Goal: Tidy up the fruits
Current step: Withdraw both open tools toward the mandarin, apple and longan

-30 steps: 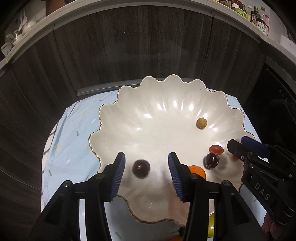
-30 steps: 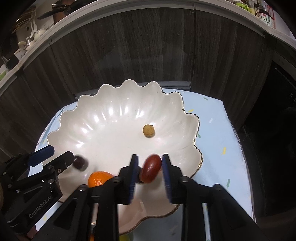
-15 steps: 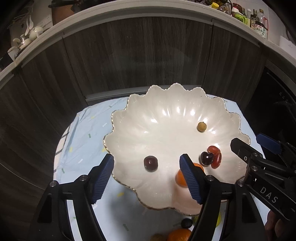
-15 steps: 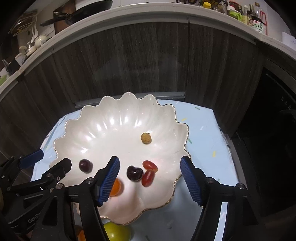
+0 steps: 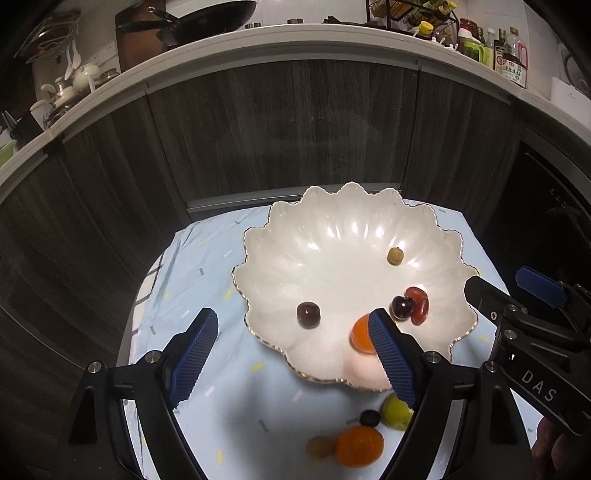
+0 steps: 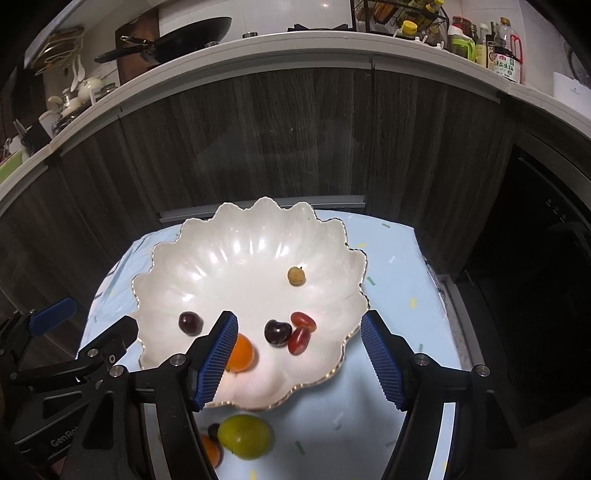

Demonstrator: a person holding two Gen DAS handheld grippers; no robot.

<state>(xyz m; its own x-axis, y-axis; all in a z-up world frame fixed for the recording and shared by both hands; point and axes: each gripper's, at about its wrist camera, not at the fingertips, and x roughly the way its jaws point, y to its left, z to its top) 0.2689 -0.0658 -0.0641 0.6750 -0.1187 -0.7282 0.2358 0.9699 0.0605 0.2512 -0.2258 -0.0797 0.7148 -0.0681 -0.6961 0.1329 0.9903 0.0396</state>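
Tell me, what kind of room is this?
Most likely a home kitchen. A frying pan and bottles of sauce sit on a long counter above dark wood cabinet doors, and a white bowl of fruit rests on a small cloth-covered table in front.

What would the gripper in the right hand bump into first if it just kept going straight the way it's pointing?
Probably the white scalloped bowl. The right gripper is open and empty, aimed down at the bowl's near side, about where the dark cherry and two red fruits lie. Depth is hard to judge, so it may touch those first.
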